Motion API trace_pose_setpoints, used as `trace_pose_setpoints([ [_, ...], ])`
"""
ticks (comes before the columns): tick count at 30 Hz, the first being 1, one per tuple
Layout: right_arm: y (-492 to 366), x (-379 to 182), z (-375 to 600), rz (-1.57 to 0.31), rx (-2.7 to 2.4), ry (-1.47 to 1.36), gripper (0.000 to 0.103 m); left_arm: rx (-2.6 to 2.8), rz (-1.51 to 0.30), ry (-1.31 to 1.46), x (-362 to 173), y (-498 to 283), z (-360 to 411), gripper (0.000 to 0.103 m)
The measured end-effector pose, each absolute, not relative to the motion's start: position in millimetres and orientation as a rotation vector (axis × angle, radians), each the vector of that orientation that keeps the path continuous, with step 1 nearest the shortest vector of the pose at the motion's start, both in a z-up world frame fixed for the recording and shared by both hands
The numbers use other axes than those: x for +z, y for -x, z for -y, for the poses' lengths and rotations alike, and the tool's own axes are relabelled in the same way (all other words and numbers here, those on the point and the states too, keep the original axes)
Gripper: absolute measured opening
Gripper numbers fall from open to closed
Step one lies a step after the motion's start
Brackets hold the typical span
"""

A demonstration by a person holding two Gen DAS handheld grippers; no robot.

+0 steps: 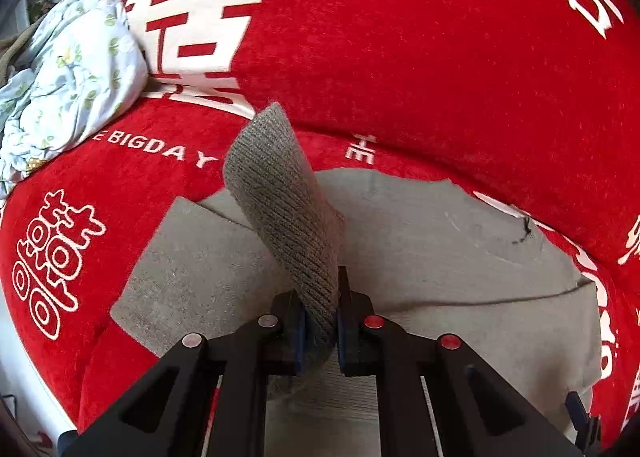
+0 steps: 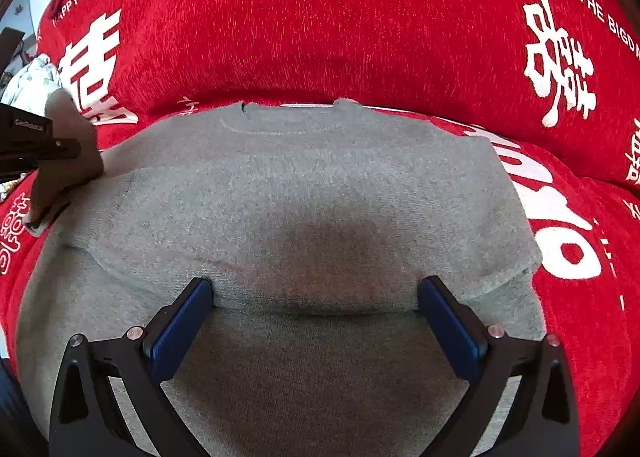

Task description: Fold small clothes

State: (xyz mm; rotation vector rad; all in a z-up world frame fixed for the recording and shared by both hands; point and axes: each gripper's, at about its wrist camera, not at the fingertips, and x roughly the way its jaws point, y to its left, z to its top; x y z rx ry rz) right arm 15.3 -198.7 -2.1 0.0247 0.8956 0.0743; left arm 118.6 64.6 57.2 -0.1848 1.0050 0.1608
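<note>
Left fingers [image 1: 298,331] clamped on sleeve cuff [image 1: 280,209], lifted above grey sweater [image 2: 304,193] spread on red sofa cover [image 2: 320,25]. Right gripper [image 2: 316,297] wide, pressing the body between pads. Risk: ribbed cuff slipping free, or whole sweater dragging.

Your sweater [image 2: 304,193] lies flat on the sofa seat [image 1: 120,185], neckline toward the backrest [image 2: 320,25], hem toward you. Its body spans most of the seat's width. Your right gripper [image 2: 316,297] sits at the near middle of the sweater, jaws wide, tips resting on the knit. Your left gripper [image 1: 322,321] is at the sweater's left edge, clamped on the sleeve cuff [image 1: 280,201], which stands up off the body. A crumpled cloth [image 1: 68,73] lies far left on the seat, against the backrest, well apart from the sweater.
</note>
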Motion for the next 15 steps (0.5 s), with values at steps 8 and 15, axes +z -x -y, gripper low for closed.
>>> trace_pose_setpoints([
  [8,-14,-2,201,-0.884,0.089,-0.049,0.103,0.135,-1.010,0.124,60,-118,-31,0.012],
  [15,-13,-1,205,-0.875,0.103,-0.074,0.103,0.111,-1.008,0.121,67,-119,-14,0.012],
])
